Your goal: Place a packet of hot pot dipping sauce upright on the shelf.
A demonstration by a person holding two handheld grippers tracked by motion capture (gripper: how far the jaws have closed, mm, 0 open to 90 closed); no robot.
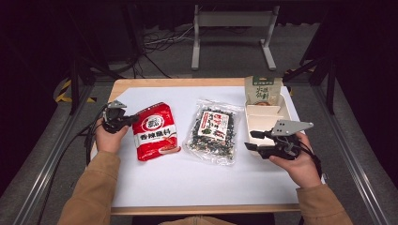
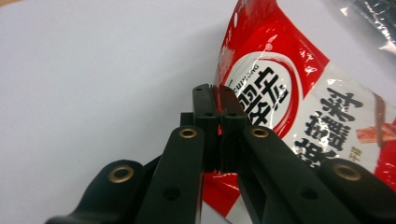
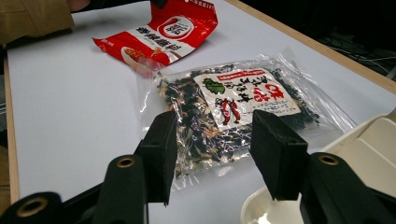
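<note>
Red glossy foil snack packet lies near the white worktop's left edge, its upper-left corner pinched by the left gripper; so thin a hold may slip or tear. The right gripper gapes near the clear seaweed bag. The cream divided tray holds a green pouch.

table (white sheet) | red packet | clear packet | tray
</note>
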